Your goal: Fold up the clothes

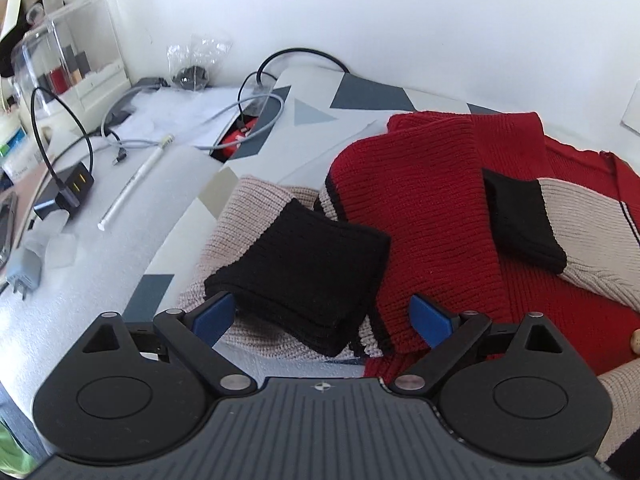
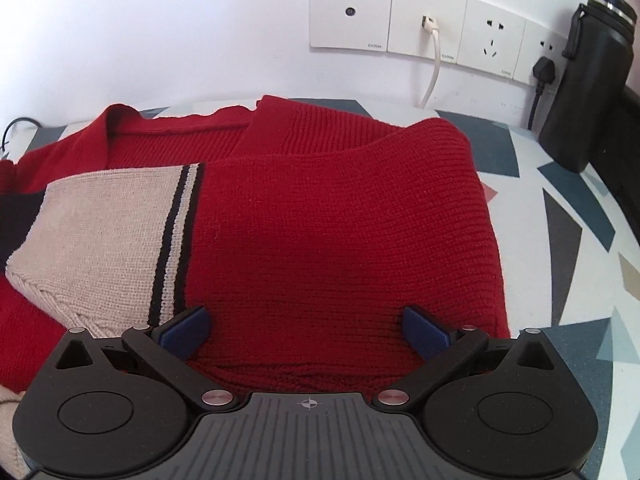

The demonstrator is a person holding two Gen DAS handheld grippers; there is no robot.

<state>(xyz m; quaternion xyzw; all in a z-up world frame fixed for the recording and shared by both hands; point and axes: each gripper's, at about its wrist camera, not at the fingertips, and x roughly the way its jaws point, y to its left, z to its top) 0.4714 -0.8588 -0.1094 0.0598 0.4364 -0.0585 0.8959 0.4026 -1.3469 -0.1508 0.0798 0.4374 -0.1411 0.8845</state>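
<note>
Red ribbed knit fills most of both views: the sweater (image 2: 340, 216) lies on the bench (image 2: 580, 240), which wears a cloth printed with grey and blue triangles. In the right wrist view its body takes up the centre of the frame, neckline toward the wall at the top, with a beige sleeve (image 2: 100, 232) folded across the left half, edged by black stripes. In the left wrist view the other black cuff (image 1: 304, 264) sits at lower centre over beige knit, and a second black cuff (image 1: 520, 220) lies on the red body at the right.

We hold the left gripper (image 1: 322, 318) wide, its blue pads on either side of the near cuff, gripping nothing. The right gripper (image 2: 306, 334) is equally wide above the red hem area, empty too.

We judge the sweater thick, soft and fairly heavy for cloth: it will sag and stretch if lifted from one spot, and its layers will slide over each other. It is not fragile, and the rib gives the pads good bite. We would pinch the doubled cuff or a firm hem edge, taking both layers, and lift both sides together so the fold stays square.
</note>
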